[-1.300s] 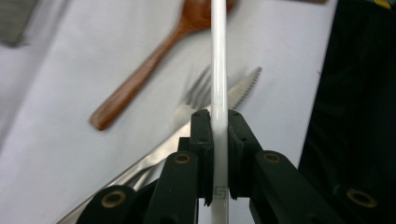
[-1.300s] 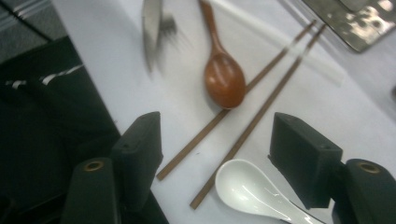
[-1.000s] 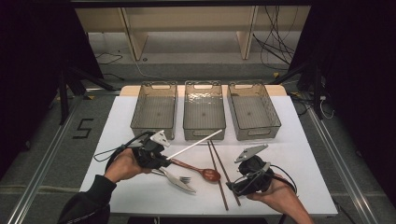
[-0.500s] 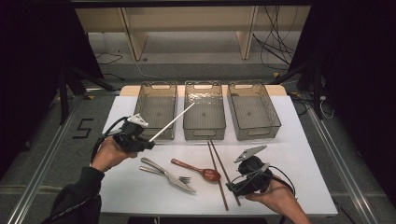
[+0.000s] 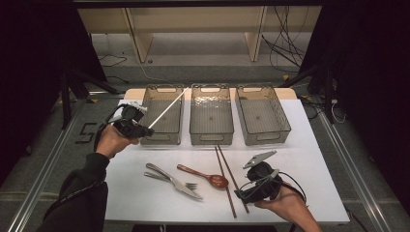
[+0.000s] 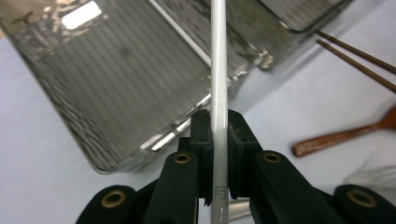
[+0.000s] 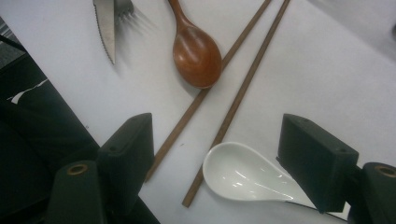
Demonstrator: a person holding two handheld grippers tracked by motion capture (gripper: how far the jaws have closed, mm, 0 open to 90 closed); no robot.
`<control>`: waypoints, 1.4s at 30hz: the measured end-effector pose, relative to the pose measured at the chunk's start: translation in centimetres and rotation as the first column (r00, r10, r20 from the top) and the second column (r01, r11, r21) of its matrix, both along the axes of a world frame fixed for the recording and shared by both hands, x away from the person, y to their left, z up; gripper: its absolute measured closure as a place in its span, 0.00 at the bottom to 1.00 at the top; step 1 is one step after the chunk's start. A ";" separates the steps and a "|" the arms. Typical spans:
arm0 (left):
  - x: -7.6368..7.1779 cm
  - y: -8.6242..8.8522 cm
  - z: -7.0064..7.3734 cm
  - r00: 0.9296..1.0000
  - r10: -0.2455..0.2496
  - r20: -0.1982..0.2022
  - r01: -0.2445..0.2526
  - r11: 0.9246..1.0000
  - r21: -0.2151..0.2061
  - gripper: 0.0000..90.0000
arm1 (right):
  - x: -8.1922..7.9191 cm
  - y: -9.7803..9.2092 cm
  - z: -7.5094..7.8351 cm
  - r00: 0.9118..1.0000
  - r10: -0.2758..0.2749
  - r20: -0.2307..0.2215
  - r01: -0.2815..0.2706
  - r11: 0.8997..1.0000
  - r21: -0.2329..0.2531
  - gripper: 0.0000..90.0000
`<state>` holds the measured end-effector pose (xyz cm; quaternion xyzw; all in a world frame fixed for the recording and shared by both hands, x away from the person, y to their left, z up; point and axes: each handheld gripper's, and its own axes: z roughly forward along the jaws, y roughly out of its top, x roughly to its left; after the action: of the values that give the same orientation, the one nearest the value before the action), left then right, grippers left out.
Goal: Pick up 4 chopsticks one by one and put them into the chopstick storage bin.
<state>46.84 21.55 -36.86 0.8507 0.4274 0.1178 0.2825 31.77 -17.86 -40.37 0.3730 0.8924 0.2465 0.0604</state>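
Observation:
My left gripper point(image 5: 144, 129) is shut on a long silver chopstick point(image 5: 168, 107) at the near left corner of the left clear bin point(image 5: 159, 139). The stick slants up over that bin's open top. In the left gripper view the chopstick point(image 6: 218, 70) runs straight up from between the pressed jaws of the left gripper point(image 6: 218, 128), above the bin point(image 6: 107, 79). My right gripper point(image 5: 243, 193) rests at the front right of the table. In its own view the right gripper point(image 7: 219, 149) is open, and a white ceramic spoon point(image 7: 245, 175) lies between its jaws.
A knife point(image 5: 178, 183) and fork point(image 5: 167, 178), a wooden spoon point(image 5: 205, 177) and a pair of brown chopsticks point(image 5: 227, 179) lie on the white table point(image 5: 314, 159). The middle bin point(image 5: 211, 139) and right bin point(image 5: 267, 137) stand beside the left one, with nothing in them.
My left gripper has lifted the silver chopstick off the middle of the table and carried it left and back to the left bin. The right gripper has stayed put.

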 end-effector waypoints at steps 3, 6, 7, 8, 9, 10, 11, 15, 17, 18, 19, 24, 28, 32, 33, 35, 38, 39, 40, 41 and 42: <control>1.3 0.2 -0.2 0.999 0.039 -0.001 -0.039 0.999 0.000 0.92 | 0.0 0.0 0.0 1.000 0.000 0.001 0.000 1.000 0.001 0.31; 2.4 0.2 -0.4 0.998 0.061 0.002 -0.061 0.998 0.013 0.92 | 0.0 0.0 0.0 1.000 0.000 -0.001 0.000 1.000 -0.001 0.31; 2.7 0.2 -0.5 0.998 0.070 0.002 -0.070 0.997 0.015 0.92 | 0.0 0.0 0.0 1.000 -0.001 -0.001 0.001 1.000 -0.001 0.31; 3.0 0.3 -0.6 0.997 0.082 0.001 -0.082 0.997 0.009 0.92 | 0.0 0.0 0.0 1.000 -0.001 0.000 0.001 1.000 -0.001 0.31; 3.4 0.3 -0.6 0.996 0.089 -0.003 -0.089 0.996 0.007 0.92 | 0.0 0.0 0.0 1.000 -0.001 0.001 0.001 1.000 0.000 0.31; 3.7 0.3 -0.7 0.995 0.096 -0.005 -0.096 0.995 0.010 0.92 | 0.0 0.0 0.0 1.000 -0.001 0.002 0.001 1.000 0.001 0.31; 3.9 0.3 -0.8 0.994 0.107 -0.004 -0.107 0.994 0.011 0.92 | 0.0 0.0 0.0 1.000 -0.001 0.002 0.001 1.000 0.001 0.31; 4.7 0.4 -1.2 0.991 0.131 -0.013 -0.131 0.991 0.010 0.92 | 0.0 -0.1 0.0 1.000 0.000 0.001 0.000 1.000 -0.001 0.31; 5.1 0.5 -1.3 0.989 0.146 -0.016 -0.146 0.989 0.006 0.92 | 0.0 -0.1 0.0 1.000 0.000 -0.001 0.000 1.000 -0.001 0.31; 5.3 0.6 -1.4 0.988 0.154 -0.019 -0.154 0.988 0.006 0.92 | 0.0 -0.1 0.0 1.000 0.001 0.001 -0.001 1.000 -0.001 0.31; 5.4 0.7 -1.4 0.986 0.165 -0.020 -0.165 0.986 0.002 0.92 | 0.0 -0.1 0.0 1.000 0.002 0.001 -0.002 1.000 -0.002 0.31; 6.1 1.0 -1.9 0.981 0.191 -0.035 -0.191 0.982 0.003 0.92 | 0.0 -0.1 0.0 1.000 0.002 0.000 -0.002 1.000 -0.002 0.31; 6.5 1.2 -2.3 0.978 0.205 -0.050 -0.205 0.979 -0.002 0.92 | 0.0 -0.1 0.0 1.000 0.003 0.000 -0.003 1.000 -0.002 0.31; 6.8 1.3 -2.7 0.974 0.219 -0.057 -0.219 0.976 0.000 0.92 | 0.0 -0.2 0.0 1.000 0.003 0.001 -0.003 1.000 -0.001 0.31; 6.8 1.3 -2.7 0.973 0.223 -0.058 -0.223 0.975 0.000 0.92 | 0.0 -0.2 0.0 1.000 0.003 0.000 -0.003 1.000 -0.002 0.31; 6.9 1.3 -2.9 0.971 0.231 -0.062 -0.232 0.973 -0.003 0.92 | 0.0 -0.1 0.0 1.000 0.004 -0.001 -0.004 1.000 -0.002 0.31; 7.1 1.0 -3.3 0.973 0.223 -0.063 -0.222 0.975 0.019 0.92 | 0.0 -0.1 0.0 1.000 0.006 -0.002 -0.006 1.000 -0.002 0.31; 7.1 0.9 -3.4 0.970 0.232 -0.065 -0.232 0.973 0.011 0.92 | -0.1 -0.2 0.0 1.000 0.007 -0.002 -0.007 1.000 -0.001 0.31; 7.2 0.9 -3.5 0.969 0.236 -0.067 -0.236 0.972 0.010 0.91 | -0.1 -0.2 0.0 1.000 0.007 -0.002 -0.007 1.000 0.000 0.31; 7.3 0.8 -3.8 0.970 0.231 -0.076 -0.231 0.973 0.013 0.91 | 0.0 -0.2 0.0 1.000 0.006 -0.002 -0.006 1.000 -0.002 0.31; 7.4 0.7 -4.0 0.970 0.227 -0.088 -0.227 0.974 0.009 0.90 | 0.0 -0.2 0.0 1.000 0.005 -0.003 -0.005 1.000 -0.002 0.31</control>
<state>54.26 22.25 -40.81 0.8005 0.5341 0.1111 0.2483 31.74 -18.03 -40.38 0.3710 0.8937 0.2453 0.0587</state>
